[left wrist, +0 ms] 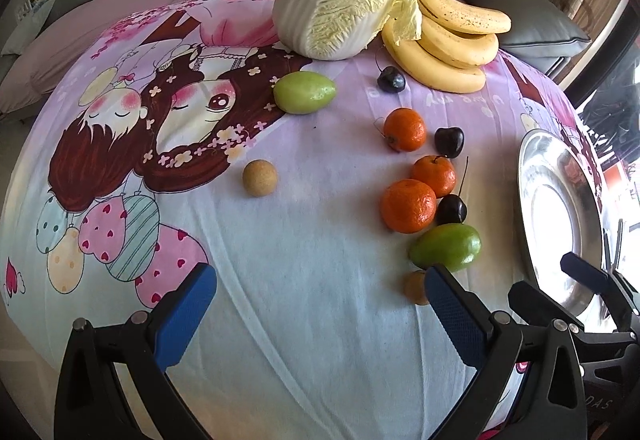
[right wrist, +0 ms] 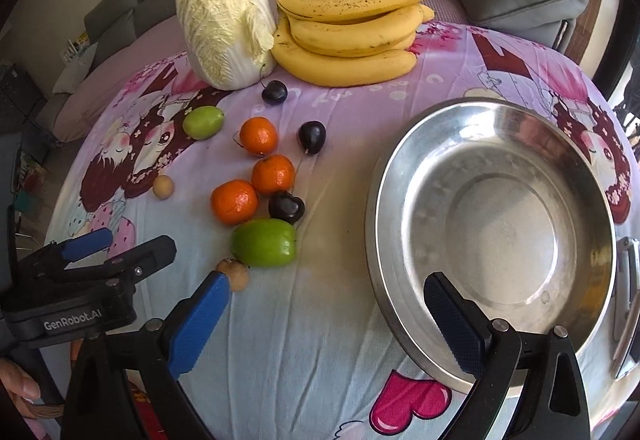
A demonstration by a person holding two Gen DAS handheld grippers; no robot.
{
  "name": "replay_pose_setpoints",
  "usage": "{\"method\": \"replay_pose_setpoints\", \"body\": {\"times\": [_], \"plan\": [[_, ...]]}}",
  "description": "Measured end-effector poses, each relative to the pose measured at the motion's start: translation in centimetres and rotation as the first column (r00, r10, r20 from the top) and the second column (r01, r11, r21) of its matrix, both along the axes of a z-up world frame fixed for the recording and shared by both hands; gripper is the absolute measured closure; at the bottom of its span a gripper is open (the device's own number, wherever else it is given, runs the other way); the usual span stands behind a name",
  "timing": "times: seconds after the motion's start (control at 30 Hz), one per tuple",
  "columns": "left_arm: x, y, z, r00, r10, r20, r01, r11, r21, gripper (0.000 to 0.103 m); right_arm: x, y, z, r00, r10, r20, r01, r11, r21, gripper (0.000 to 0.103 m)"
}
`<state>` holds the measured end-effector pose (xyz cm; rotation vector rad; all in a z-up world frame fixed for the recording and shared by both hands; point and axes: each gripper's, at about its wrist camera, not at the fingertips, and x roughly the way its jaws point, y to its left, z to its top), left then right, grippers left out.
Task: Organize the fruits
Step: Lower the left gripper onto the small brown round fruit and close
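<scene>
Ahead of both empty, spread-apart tongs, left tongs (left wrist: 320,304) and right tongs (right wrist: 326,314), small orange mandarins (right wrist: 234,201), dark cherries and green fruits lie loose, awaiting the shiny round steel bowl (right wrist: 400,168) before the right.

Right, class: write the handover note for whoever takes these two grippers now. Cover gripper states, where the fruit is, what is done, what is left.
Left gripper: open, empty, low over the cloth.
Right gripper: open, empty, at the steel bowl's near rim.
Fruit: three tangerines, three cherries, two green fruits and two small tan fruits loose on the cloth left of the bowl; bananas beside the napa cabbage at the back.
Done: nothing; bowl empty.
Left: all fruit, probably into the bowl.
</scene>
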<state>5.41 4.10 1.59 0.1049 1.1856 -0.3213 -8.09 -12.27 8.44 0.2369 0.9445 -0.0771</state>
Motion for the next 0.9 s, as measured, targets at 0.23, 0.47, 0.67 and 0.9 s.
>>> {"method": "replay_pose_setpoints", "body": {"times": [0.23, 0.47, 0.67, 0.9], "plan": [[0.9, 0.7, -0.2, 1.000, -0.015, 0.008, 0.015, 1.000, 0.013, 0.000, 1.1, 0.1, -0.1, 1.000, 0.002, 0.010, -0.002, 1.000, 0.017, 0.000], [1.3, 1.5, -1.1, 1.000, 0.013, -0.005, -0.013, 0.999, 0.030, 0.000, 1.6, 1.0, -0.3, 0.999, 0.043, 0.029, -0.042, 0.999, -0.024, 0.000], [1.9, 2.3, -2.1, 0.995, 0.040, -0.094, -0.041, 0.999, -0.010, 0.000, 2.2, 1.2, -0.7, 0.998, 0.064, 0.022, -0.064, 0.998, -0.023, 0.000], [1.7, 2.2, -1.8, 0.994, 0.055, -0.098, -0.060, 0.997, -0.054, 0.000, 2.4, 0.8, -1.1, 0.999, 0.036, 0.002, -0.036, 0.996, -0.076, 0.000]]}}
